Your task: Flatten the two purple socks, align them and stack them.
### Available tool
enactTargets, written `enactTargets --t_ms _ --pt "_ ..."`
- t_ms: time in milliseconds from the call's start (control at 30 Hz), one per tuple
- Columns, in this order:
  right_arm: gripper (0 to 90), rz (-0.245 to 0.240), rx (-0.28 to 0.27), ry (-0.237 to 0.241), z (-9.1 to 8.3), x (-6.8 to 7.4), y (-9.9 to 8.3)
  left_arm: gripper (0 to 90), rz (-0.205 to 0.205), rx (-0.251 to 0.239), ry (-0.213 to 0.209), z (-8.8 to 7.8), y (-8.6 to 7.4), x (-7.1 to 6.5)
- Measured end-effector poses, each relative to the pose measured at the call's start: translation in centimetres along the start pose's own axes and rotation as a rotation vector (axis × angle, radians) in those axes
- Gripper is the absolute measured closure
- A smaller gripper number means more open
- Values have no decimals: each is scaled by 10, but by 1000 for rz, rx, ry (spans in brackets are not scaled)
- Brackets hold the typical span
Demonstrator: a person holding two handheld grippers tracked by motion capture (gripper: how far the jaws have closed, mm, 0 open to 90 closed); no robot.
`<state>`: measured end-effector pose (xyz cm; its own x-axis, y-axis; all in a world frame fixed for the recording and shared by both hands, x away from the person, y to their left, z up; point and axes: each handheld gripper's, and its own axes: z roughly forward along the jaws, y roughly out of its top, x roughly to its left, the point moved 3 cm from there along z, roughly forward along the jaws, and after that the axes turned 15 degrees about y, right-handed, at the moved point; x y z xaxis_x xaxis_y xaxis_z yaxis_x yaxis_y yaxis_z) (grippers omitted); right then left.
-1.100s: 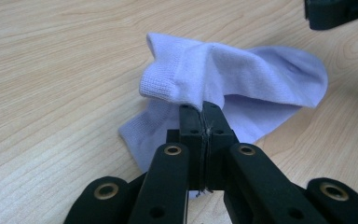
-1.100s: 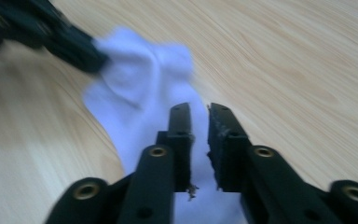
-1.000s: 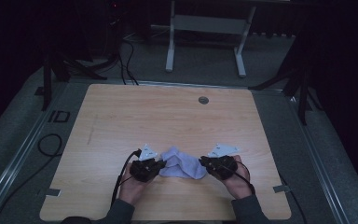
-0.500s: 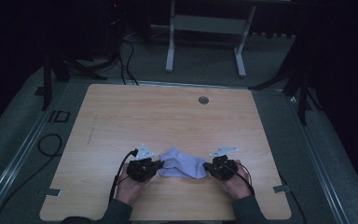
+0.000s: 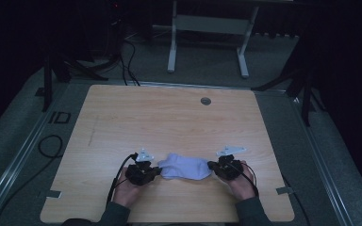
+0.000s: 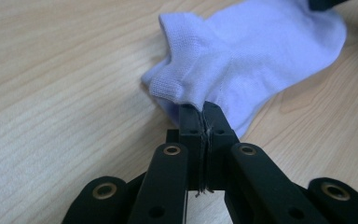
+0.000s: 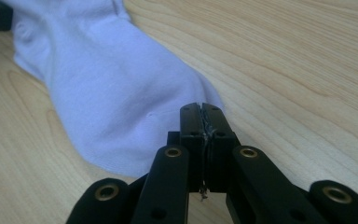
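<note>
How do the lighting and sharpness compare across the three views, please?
High view: dim, with dark surroundings, the table lit and the sock small and soft. Left gripper view: bright and even, the sock's knit crisp, the nearest black links blurred. Right gripper view: bright, the sock softer with distance.

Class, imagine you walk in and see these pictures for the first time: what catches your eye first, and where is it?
A pale lilac sock lies flat near the front edge of the wooden table, stretched between two hand-held tools. The left gripper is shut on its cuff end, and the right gripper is shut on its toe end. Farther back on the table sits a small round grey cap.
</note>
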<state>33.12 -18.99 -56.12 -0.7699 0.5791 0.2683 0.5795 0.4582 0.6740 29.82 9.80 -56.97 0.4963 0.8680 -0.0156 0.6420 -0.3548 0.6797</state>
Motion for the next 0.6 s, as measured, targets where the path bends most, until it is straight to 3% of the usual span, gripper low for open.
enactTargets --t_ms 267,333,433,600 --pt "885 24 -20 -16 -1 -4 -1 886 32 40 32 4 -3 -1" --pt "885 33 -8 -25 2 -7 -4 883 61 54 60 6 -4 -4" --pt "878 30 7 -27 4 -7 -6 871 67 53 68 6 -4 -4" --pt "779 34 3 -34 3 -9 -8 739 44 30 73 4 -4 -1"
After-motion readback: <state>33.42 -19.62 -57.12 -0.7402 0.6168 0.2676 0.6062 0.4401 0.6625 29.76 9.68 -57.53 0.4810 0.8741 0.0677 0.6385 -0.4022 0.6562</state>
